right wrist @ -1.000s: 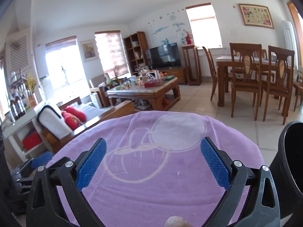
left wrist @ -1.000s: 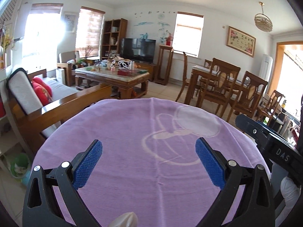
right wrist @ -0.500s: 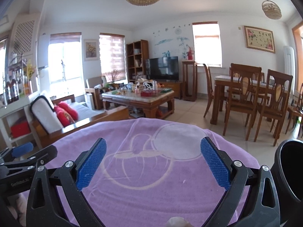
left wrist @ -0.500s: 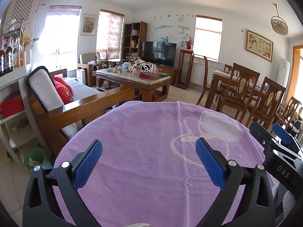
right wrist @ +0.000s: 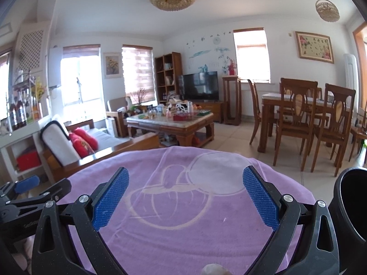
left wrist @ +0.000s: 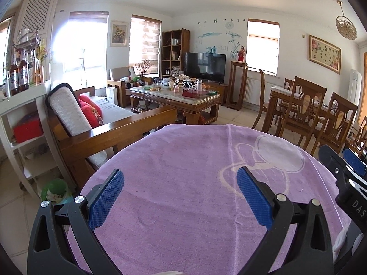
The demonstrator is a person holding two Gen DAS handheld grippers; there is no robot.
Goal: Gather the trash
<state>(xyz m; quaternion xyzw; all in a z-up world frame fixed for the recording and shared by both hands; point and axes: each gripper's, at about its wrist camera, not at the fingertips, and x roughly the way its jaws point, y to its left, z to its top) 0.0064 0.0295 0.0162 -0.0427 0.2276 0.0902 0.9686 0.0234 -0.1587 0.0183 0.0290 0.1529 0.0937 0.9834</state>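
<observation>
Both grippers sit side by side over the purple cloth [left wrist: 183,171] on the round table, level and aimed across it, which reads as a ready or rest pose rather than a reach. Left gripper [left wrist: 180,196]: jaws spread wide, nothing between the blue pads [left wrist: 106,198]. Right gripper [right wrist: 185,197]: same, jaws apart and empty; it also shows at the right edge of the left view. Black bin [right wrist: 351,208] stands at the table's right edge, just beside the right gripper, likely parked there so drops from that side are short. Trash itself is hard to find: the cloth ahead is bare, and only a pale crumpled bit [right wrist: 212,271] peeks in at the bottom edge of the right view, below the jaws; cannot tell what it is. Judging by that, collection looks mostly done, or the remaining piece lies too near for these cameras.
</observation>
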